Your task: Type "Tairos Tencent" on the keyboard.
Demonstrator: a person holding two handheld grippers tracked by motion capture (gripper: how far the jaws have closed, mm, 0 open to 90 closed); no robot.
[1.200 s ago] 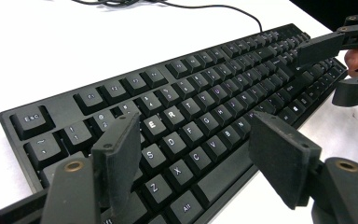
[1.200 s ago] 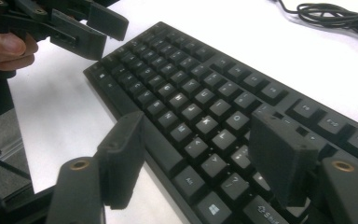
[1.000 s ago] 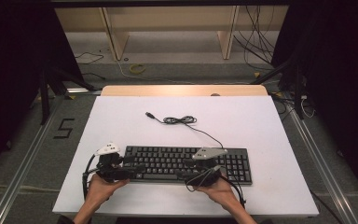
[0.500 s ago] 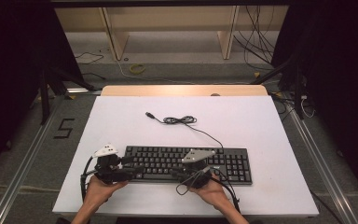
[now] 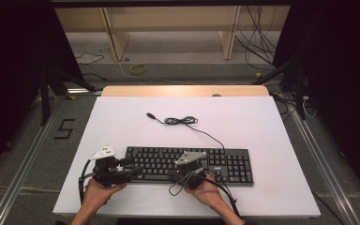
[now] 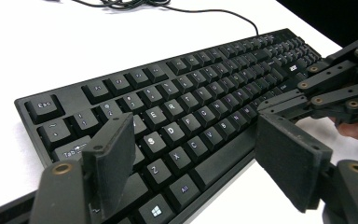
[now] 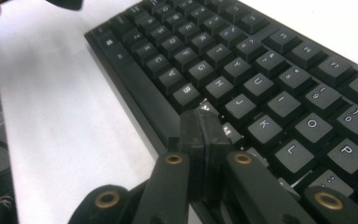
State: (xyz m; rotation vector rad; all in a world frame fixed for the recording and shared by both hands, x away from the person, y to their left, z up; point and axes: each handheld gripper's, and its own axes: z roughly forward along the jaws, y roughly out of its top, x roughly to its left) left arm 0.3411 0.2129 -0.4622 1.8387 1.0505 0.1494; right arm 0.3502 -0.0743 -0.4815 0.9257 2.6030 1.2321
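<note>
The keyboard (image 5: 190, 164) lies at the near edge of the white surface (image 5: 262, 126). To press a key cleanly, lower the tip straight down onto one key. Right gripper (image 7: 200, 128): fingers closed, empty, over the lower letter rows. Left gripper (image 6: 193, 154): fingers wide apart, straddling the keyboard's left end.

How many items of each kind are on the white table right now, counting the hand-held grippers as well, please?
Black keyboard: 1
Keyboard's cable, trailing loose across the table: 1
Hand-held grippers: 2, the left hand-held gripper with jaws open, the right hand-held gripper with jaws shut
Total: 4
</note>
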